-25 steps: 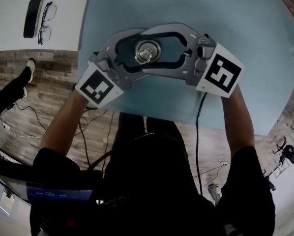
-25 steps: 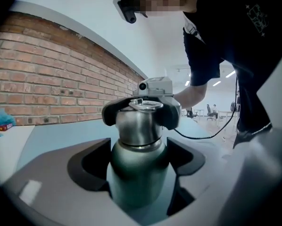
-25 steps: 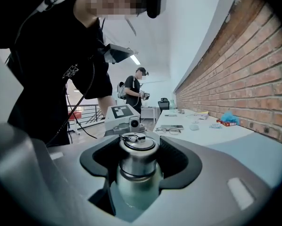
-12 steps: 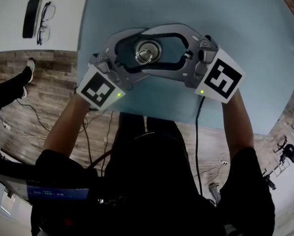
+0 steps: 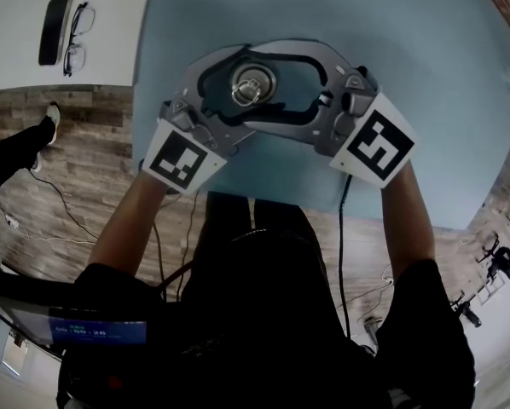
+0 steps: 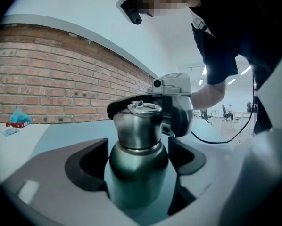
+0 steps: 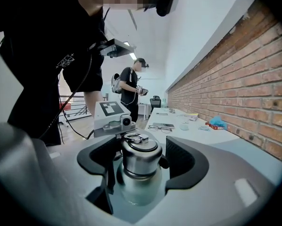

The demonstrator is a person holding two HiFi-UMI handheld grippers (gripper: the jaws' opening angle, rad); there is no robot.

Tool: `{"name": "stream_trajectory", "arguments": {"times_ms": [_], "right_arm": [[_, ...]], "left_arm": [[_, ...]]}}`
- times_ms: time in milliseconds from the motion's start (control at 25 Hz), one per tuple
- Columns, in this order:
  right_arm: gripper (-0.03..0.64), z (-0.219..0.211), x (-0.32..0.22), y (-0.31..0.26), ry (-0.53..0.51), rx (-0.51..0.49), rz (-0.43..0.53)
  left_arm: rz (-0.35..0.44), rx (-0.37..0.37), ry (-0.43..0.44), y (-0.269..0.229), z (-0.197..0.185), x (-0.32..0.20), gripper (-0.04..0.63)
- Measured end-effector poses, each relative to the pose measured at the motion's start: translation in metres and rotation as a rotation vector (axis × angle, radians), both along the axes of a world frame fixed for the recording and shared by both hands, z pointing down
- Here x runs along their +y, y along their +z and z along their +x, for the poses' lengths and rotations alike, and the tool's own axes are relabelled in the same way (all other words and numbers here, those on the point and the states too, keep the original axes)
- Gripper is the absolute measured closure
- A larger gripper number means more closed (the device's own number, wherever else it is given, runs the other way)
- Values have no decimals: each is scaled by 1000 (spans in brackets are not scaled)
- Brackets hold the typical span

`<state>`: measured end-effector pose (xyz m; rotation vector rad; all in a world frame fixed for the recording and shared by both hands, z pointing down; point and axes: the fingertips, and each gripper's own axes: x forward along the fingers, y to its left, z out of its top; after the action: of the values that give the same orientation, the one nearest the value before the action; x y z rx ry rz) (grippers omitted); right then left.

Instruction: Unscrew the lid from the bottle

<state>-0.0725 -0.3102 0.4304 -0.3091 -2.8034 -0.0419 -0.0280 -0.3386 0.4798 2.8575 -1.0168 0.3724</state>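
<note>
A steel bottle [image 5: 253, 86] with a ringed screw lid [image 7: 141, 150] stands upright on the light blue table [image 5: 391, 24]. My left gripper [image 5: 238, 92] reaches in from the lower left, and its dark pads [image 6: 89, 166] press on the bottle's body [image 6: 138, 173]. Coming from the right, my right gripper [image 5: 268, 88] sits higher, level with the lid. Its jaws have just been opening; the lid stands between them, with a gap on each side in the right gripper view [image 7: 142, 159].
A phone [image 5: 53, 30] and glasses [image 5: 78, 28] lie on a white table at the far left. A brick wall runs behind the blue table, with a small blue item [image 6: 18, 117] near it. Another person [image 7: 131, 86] stands farther back.
The right gripper's jaws have spread a little away from the lid. Both marker cubes have swung slightly toward me. The bottle has stayed where it was.
</note>
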Motion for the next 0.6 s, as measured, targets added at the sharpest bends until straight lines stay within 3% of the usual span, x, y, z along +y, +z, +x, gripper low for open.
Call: {"name": "stream_trajectory", "arguments": {"times_ms": [160,400,600], "right_arm": [[284,5,3,11,121,55,47],[279,12,-9,9,423,51,94],[284,7,-11,4,530,58,143]], "left_arm": [[0,-2,-81,3,-3,-1,197],[25,-4,-212,1,-3,-2,187],[56,-21,-323,-2,-4,-7,184]]}}
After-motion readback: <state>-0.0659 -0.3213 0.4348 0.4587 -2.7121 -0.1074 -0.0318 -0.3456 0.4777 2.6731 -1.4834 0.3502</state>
